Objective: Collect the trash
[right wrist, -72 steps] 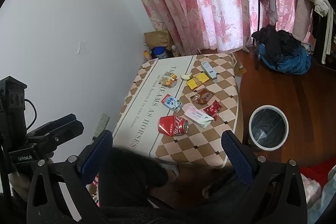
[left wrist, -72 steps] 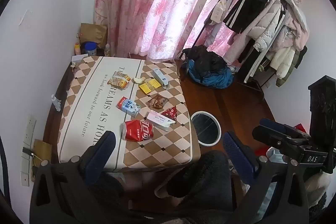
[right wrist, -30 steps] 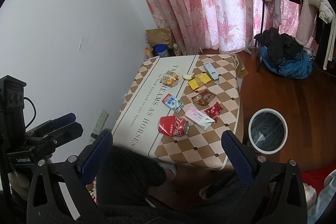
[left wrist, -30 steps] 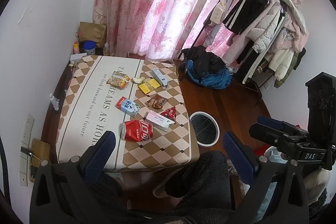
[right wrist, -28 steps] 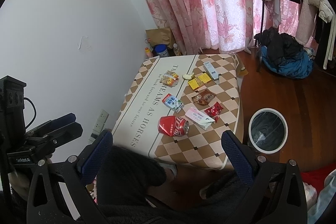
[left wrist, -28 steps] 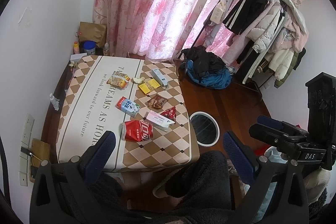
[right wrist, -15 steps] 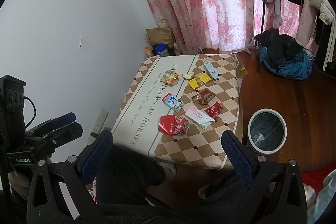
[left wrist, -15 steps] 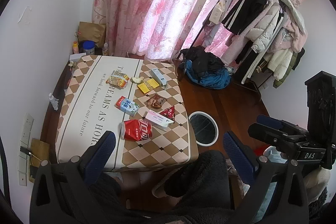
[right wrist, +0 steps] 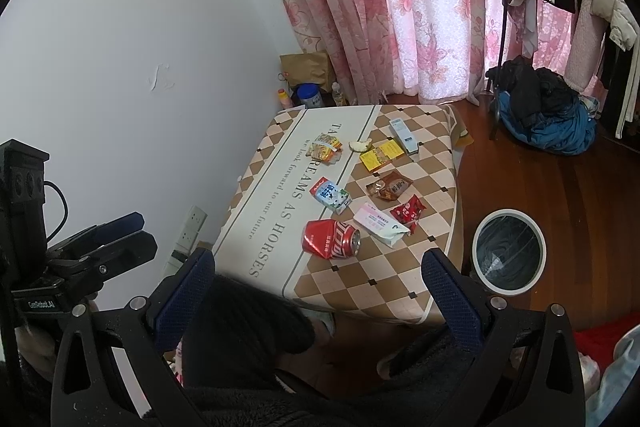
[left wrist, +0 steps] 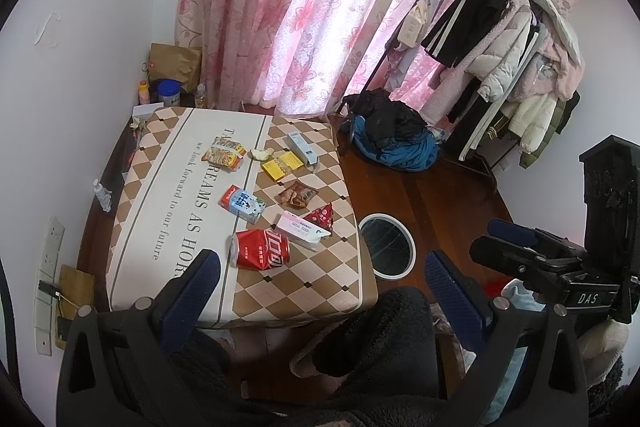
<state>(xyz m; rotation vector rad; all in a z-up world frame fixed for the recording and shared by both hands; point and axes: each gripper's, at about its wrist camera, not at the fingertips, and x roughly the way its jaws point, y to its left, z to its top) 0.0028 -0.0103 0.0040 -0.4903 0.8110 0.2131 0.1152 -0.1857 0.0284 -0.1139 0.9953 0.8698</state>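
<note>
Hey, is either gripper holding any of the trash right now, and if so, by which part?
Nothing is held. The left gripper and right gripper are both open and empty.

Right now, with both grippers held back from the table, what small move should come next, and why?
Probably lower the right gripper toward the red can. Both grippers are open and empty, the can is the nearest trash on the table, and the bin stands on the floor on that side.

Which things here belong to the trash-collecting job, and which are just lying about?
Job:
crushed red soda can
blue-and-white milk carton
brown snack wrapper
round white-rimmed bin

Lying about:
blue-and-black clothes heap
brown paper bag
</note>
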